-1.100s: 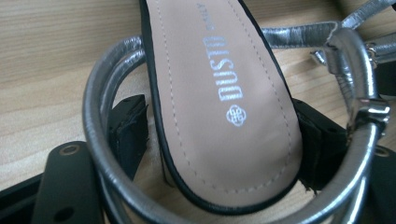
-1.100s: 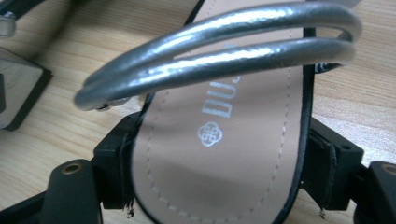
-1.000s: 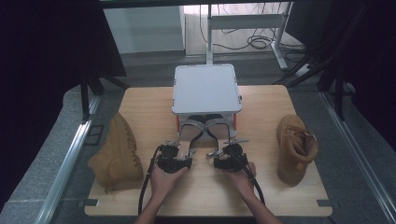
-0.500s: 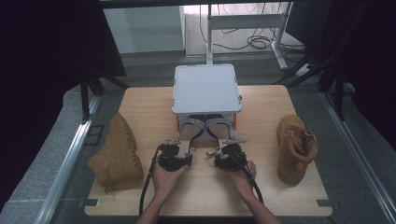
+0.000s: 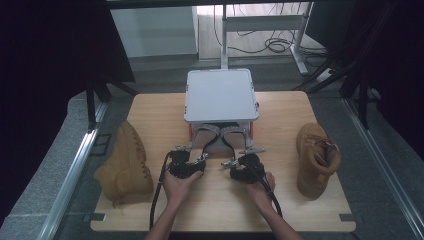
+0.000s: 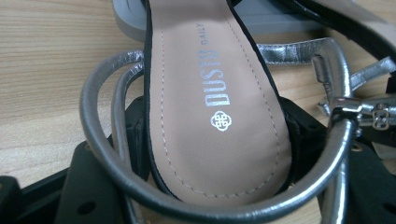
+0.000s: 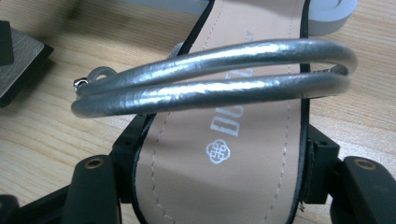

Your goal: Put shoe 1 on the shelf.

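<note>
Sandals, silver-strapped pair, lying side by side at mid-table, heels toward the person, toes tucked under the near edge of the grey box point(image 5: 220, 95).

Nearest: both hands low at the near side of the table point(image 5: 160, 105), one gripper each.

Left gripper point(image 5: 194, 152): jaws just drawn in, now clamped on the heel of the left sandal point(image 6: 215, 107), black pads pressed to both edges of the insole. Ankle strap point(image 6: 107, 154) looped loose around the heel and over the jaw.

Right gripper point(image 5: 239, 154): jaws likewise just drawn in, clamped on the heel of the right sandal point(image 7: 224, 140). Doubled strap point(image 7: 215, 74) lying across the insole just ahead of the jaws.

Either side, well apart from the work: tan boot point(image 5: 125, 165) on its side at the left edge, second tan boot point(image 5: 315, 160) upright at the right.

Step in hand, as judged: grip just taken on both heels, sandals not yet shifted.

Next move, as judged: level draw toward the person, both hands together, to clear the toes from the box. Calls for firm hold on the narrow heels and watch on the loose straps and buckles, liable to catch on the box edge.
</note>
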`<action>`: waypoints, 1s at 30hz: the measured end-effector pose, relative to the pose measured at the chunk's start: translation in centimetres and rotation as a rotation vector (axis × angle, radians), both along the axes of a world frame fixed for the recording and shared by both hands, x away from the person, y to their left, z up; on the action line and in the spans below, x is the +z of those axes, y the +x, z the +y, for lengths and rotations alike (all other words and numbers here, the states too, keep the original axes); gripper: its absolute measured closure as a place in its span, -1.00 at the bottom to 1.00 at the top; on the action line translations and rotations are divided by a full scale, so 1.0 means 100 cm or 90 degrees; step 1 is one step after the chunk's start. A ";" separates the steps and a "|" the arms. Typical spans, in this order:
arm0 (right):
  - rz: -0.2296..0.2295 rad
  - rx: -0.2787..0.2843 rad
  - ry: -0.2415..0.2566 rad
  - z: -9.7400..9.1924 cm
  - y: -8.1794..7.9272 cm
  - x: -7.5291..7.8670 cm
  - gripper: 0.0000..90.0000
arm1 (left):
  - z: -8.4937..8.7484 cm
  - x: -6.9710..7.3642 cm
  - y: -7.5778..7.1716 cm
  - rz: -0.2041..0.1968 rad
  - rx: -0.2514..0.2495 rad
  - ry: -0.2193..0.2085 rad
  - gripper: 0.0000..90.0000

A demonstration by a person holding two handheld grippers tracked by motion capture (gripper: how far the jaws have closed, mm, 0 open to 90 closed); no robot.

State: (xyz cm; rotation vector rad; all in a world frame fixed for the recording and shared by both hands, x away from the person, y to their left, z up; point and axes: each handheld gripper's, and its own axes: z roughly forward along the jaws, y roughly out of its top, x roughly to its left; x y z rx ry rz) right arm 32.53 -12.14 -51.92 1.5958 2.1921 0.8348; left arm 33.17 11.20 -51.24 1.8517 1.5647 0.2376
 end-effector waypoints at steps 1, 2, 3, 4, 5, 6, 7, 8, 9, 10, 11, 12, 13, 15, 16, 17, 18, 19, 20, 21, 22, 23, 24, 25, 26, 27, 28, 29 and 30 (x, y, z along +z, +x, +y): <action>-0.001 -0.001 -0.001 0.000 0.000 0.000 -0.22 | 0.000 0.000 0.000 0.003 0.002 -0.006 -0.16; -0.001 -0.001 -0.003 0.000 0.000 0.000 -0.22 | 0.000 0.000 0.001 0.003 0.002 -0.007 -0.16; -0.002 -0.001 -0.003 0.000 0.000 0.000 -0.22 | 0.000 0.001 0.001 0.003 0.003 -0.007 -0.16; -0.002 -0.001 -0.003 0.000 0.000 0.000 -0.22 | 0.001 0.001 0.002 0.003 0.003 -0.006 -0.16; -0.002 -0.001 -0.002 0.000 0.000 0.000 -0.22 | 0.001 0.002 0.003 0.005 0.006 -0.010 -0.16; -0.002 -0.001 -0.002 0.000 0.000 0.000 -0.22 | 0.001 0.002 0.004 0.004 0.006 -0.011 -0.16; -0.001 -0.002 -0.002 0.000 0.000 0.000 -0.22 | 0.002 0.003 0.004 0.005 0.007 -0.013 -0.16; -0.001 -0.002 -0.002 0.000 0.000 0.000 -0.22 | 0.002 0.003 0.005 0.005 0.008 -0.013 -0.15; -0.001 -0.002 -0.002 0.000 0.000 0.000 -0.22 | 0.002 0.004 0.005 0.005 0.009 -0.013 -0.15; -0.002 -0.002 -0.001 0.000 0.000 0.000 -0.22 | 0.002 0.004 0.006 0.006 0.010 -0.016 -0.15; -0.002 -0.002 -0.001 0.000 0.000 0.000 -0.22 | 0.002 0.004 0.006 0.006 0.012 -0.017 -0.15; -0.001 -0.002 -0.001 0.000 0.000 0.000 -0.22 | 0.002 0.004 0.007 0.004 0.013 -0.019 -0.15; 0.000 0.000 0.001 0.000 0.000 0.000 -0.22 | 0.002 0.004 0.007 0.005 0.015 -0.022 -0.15; -0.001 -0.002 0.000 0.000 0.000 0.000 -0.22 | 0.002 0.004 0.009 0.002 0.023 -0.027 -0.15; -0.001 -0.002 -0.001 0.000 0.000 0.000 -0.22 | 0.001 0.004 0.010 0.001 0.026 -0.028 -0.15; -0.002 -0.002 -0.001 0.000 0.000 0.000 -0.22 | 0.000 0.004 0.011 0.001 0.030 -0.028 -0.15; -0.002 -0.002 -0.001 0.000 0.000 0.000 -0.22 | -0.001 0.003 0.012 -0.001 0.033 -0.027 -0.15; -0.002 -0.002 -0.001 0.000 0.000 0.000 -0.22 | -0.002 0.003 0.013 -0.003 0.037 -0.028 -0.15; -0.002 -0.001 -0.001 0.000 0.000 0.000 -0.22 | -0.003 0.002 0.014 -0.004 0.041 -0.030 -0.15; -0.001 -0.001 -0.001 0.000 0.000 0.000 -0.22 | -0.004 0.002 0.015 -0.005 0.044 -0.032 -0.15; -0.001 -0.001 -0.001 0.000 0.000 0.000 -0.22 | -0.005 0.002 0.017 -0.004 0.050 -0.034 -0.15; 0.000 0.000 0.001 0.000 0.000 0.000 -0.22 | -0.006 0.002 0.018 -0.004 0.053 -0.037 -0.15; -0.001 -0.001 0.001 0.000 0.000 0.000 -0.22 | -0.006 0.002 0.020 -0.003 0.057 -0.043 -0.15; -0.001 -0.001 0.002 0.000 0.000 0.000 -0.22 | -0.006 0.002 0.021 -0.003 0.061 -0.048 -0.15; 0.000 -0.002 0.002 -0.001 0.000 0.000 -0.22 | -0.005 0.001 0.022 -0.003 0.068 -0.059 -0.15; 0.000 -0.002 0.002 -0.001 0.000 0.000 -0.22 | -0.005 0.001 0.023 -0.002 0.070 -0.061 -0.15; 0.000 -0.002 0.002 -0.001 0.000 0.000 -0.22 | -0.006 0.001 0.024 -0.002 0.075 -0.066 -0.15; 0.000 -0.001 0.002 -0.001 0.000 0.000 -0.22 | -0.007 0.001 0.025 -0.003 0.075 -0.060 -0.15; 0.000 -0.001 0.002 -0.001 0.000 0.000 -0.22 | -0.009 0.002 0.026 -0.005 0.078 -0.053 -0.15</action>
